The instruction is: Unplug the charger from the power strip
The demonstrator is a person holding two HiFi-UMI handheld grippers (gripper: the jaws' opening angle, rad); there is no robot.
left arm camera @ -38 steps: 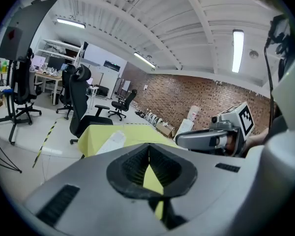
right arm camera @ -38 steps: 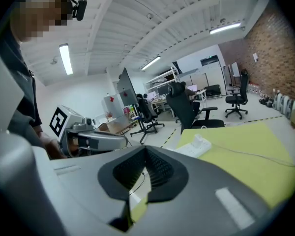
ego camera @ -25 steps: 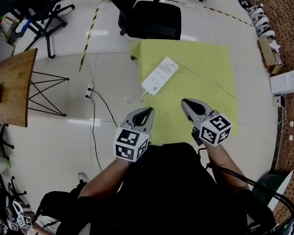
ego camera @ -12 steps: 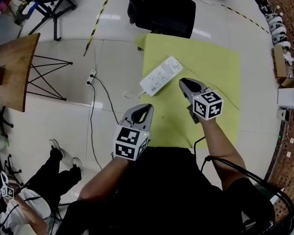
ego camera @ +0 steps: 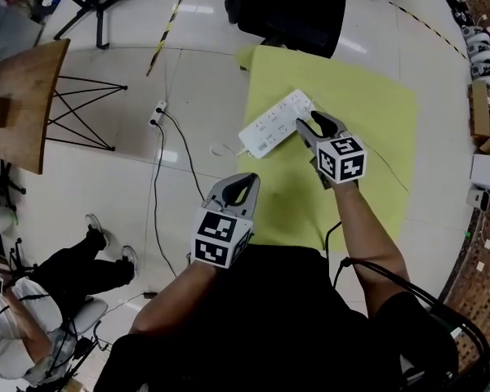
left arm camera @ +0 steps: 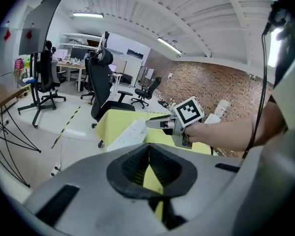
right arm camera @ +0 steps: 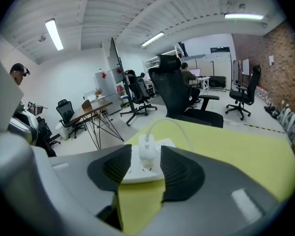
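Yellow table [ego camera: 367, 153] carries the white power strip [ego camera: 269, 125], with the charger [right arm camera: 147, 151] plugged in upright at one end. The reach looks nearly done. The right gripper [ego camera: 307, 121] has just been opening, and its jaws stand apart astride the charger without pressing it. Next it should close and pull straight out. The left gripper [ego camera: 243, 183] hangs near the table's edge, jaws together, empty.

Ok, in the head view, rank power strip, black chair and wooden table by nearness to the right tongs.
1. The power strip, just ahead of the right tongs.
2. The black chair, beyond the yellow mat.
3. The wooden table, far left.
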